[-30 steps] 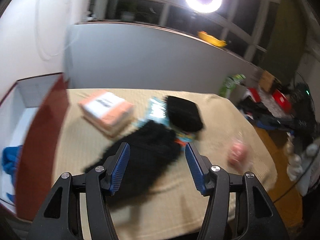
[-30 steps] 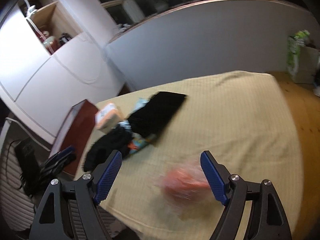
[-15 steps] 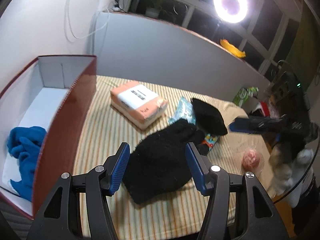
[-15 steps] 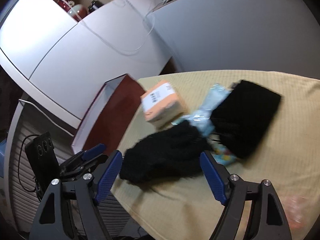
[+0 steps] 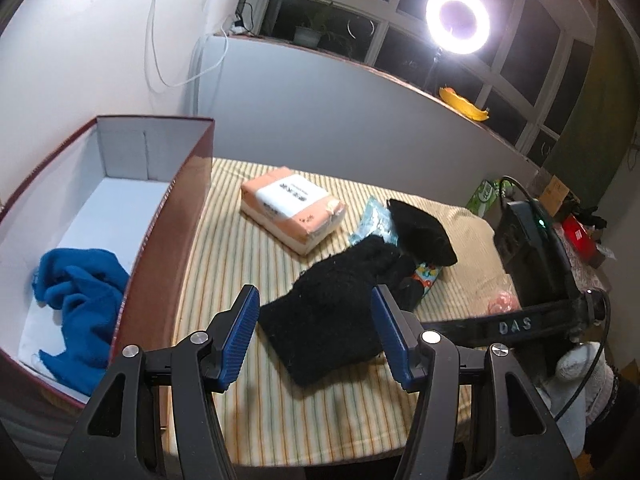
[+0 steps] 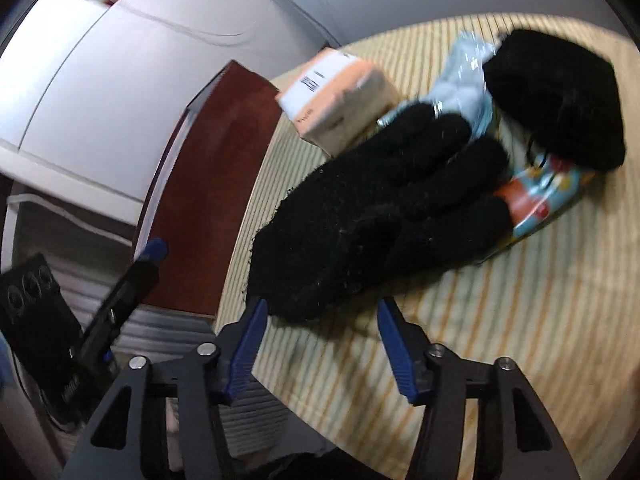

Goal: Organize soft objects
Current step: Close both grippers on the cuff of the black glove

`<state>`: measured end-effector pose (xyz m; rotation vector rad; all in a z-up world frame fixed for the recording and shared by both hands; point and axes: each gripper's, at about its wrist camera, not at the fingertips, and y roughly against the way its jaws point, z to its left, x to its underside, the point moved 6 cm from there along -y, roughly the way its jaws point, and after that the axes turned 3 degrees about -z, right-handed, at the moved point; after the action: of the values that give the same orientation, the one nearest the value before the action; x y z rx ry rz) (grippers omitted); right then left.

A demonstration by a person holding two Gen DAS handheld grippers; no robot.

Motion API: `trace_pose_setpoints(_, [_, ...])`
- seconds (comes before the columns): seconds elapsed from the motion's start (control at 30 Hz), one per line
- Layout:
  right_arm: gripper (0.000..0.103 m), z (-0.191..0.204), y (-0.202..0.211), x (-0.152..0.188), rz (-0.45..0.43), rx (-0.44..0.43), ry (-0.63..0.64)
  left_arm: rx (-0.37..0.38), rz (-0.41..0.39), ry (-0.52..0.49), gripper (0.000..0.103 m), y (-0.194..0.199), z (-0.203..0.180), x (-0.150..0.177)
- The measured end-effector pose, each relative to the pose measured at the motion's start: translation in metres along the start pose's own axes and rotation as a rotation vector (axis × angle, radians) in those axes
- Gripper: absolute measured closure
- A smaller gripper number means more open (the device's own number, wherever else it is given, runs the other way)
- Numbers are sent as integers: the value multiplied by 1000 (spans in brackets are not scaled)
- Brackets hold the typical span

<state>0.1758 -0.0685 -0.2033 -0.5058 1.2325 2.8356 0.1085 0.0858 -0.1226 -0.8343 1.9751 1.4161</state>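
We've got both claws spread wide and empty over the striped table point(image 5: 224, 240). The black glove point(image 6: 372, 208) lies just beyond our right gripper point(image 6: 320, 344), cuff nearest, fingers pointing far-right; our left gripper point(image 5: 316, 336) frames it too.

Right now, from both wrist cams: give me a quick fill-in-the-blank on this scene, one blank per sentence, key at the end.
1. The cloth lying inside the red box is ____ in colour.
2. The left gripper and right gripper both have their jaws ____.
3. The fluffy glove nearest both grippers is ____ in colour.
4. The peach tissue pack lies between the glove and the ____.

Missing words: blue; open; black; box
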Motion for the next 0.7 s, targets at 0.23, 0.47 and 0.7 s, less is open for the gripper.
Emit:
trace_pose_setpoints(0.23, [68,0,-18,-7,-25,7,-45,27,77,14,46,-23,-2,-12])
trace_pose_setpoints(0.47, [91,-16,-12,-9,-52,21,-63,30,110,13,46,-46,-11,-22])
trace_pose_setpoints(0.7, [92,-28,12,9,-21,61,-4,68,192,19,46,-65,-16,-2])
